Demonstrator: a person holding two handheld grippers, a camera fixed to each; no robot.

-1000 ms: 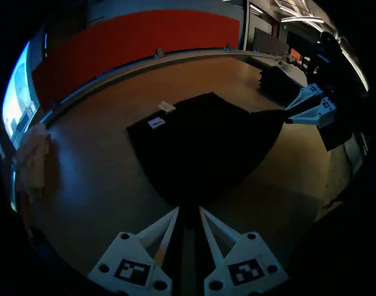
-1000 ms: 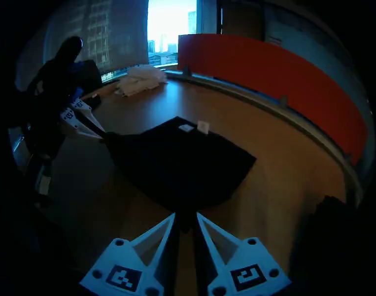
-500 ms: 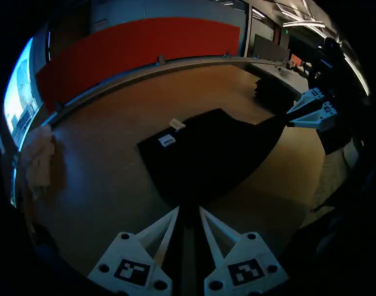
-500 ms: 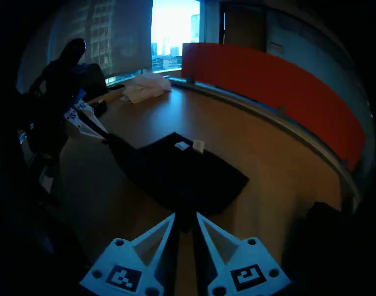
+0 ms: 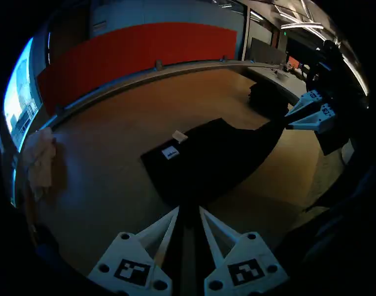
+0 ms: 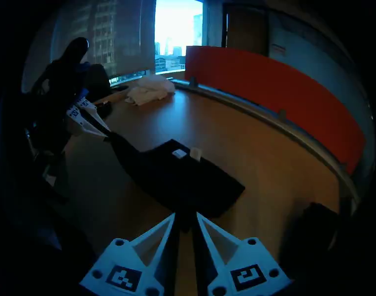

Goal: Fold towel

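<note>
A black towel (image 5: 212, 158) with white tags (image 5: 170, 152) hangs stretched between both grippers above a wooden table; its far part rests on the tabletop. My left gripper (image 5: 188, 217) is shut on one near corner, which runs between its white fingers. In the right gripper view the same towel (image 6: 183, 175) spreads ahead, with my right gripper (image 6: 185, 222) shut on the other corner. The right gripper (image 5: 289, 121) is at the right in the left gripper view. The left gripper (image 6: 106, 135) is at the left in the right gripper view.
A crumpled white cloth (image 5: 37, 158) lies near the table's window end, also seen as a white cloth (image 6: 148, 88). A dark folded stack (image 5: 266, 93) sits on the far side. A red partition (image 5: 138, 47) runs along the table's curved back edge. A person's dark shape (image 6: 64, 93) holds the grippers.
Both grippers have risen and pulled back, lifting the towel's near edge higher. The towel looks smaller and farther away, and more tabletop shows around it.
</note>
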